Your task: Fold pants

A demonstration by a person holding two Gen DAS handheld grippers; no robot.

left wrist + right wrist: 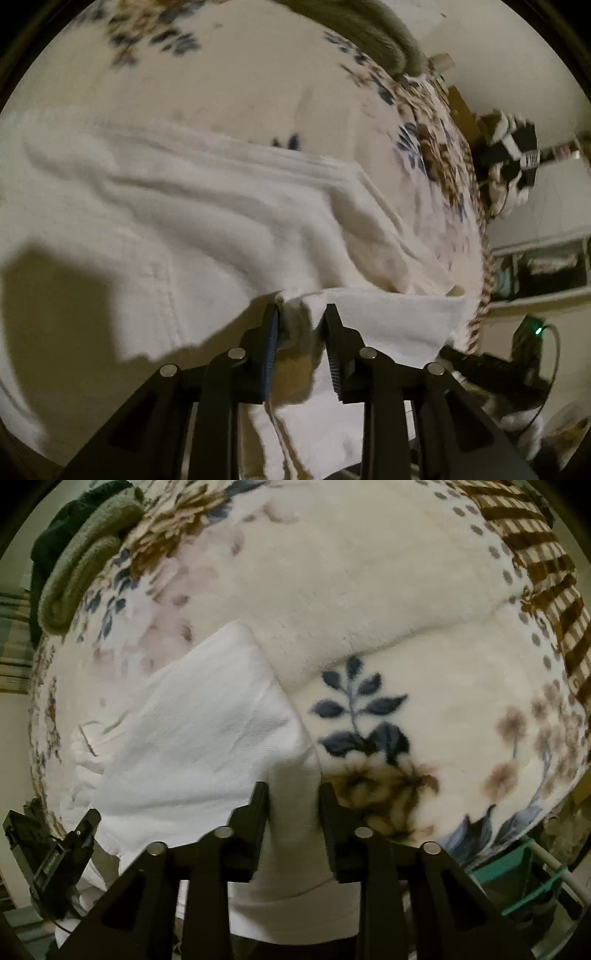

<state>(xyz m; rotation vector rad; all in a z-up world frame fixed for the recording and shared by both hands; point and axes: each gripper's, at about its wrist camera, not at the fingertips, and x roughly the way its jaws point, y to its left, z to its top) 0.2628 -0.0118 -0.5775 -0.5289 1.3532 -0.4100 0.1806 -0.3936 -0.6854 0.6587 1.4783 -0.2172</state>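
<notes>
White pants [192,206] lie spread across a floral blanket [388,590] on a bed, creased into long soft ridges, with one end raised off the surface. The cloth appears light, limp and thick-woven: it should drape and sag wherever unsupported, and slide little on the fleecy blanket. The left claw [301,317] is clenched on a bunched wad of fabric at an edge, a thin drawcord [280,435] trailing below it. The right claw [293,794] grips a flatter band of the same garment, which passes between its jaws and hangs below. Firm hold is best taken at hems or waistband, where layers are doubled; a single layer could slip or stretch. Beyond lie a rolled olive towel [85,550] and a brown checked cloth [535,546] at the blanket's margins.
</notes>
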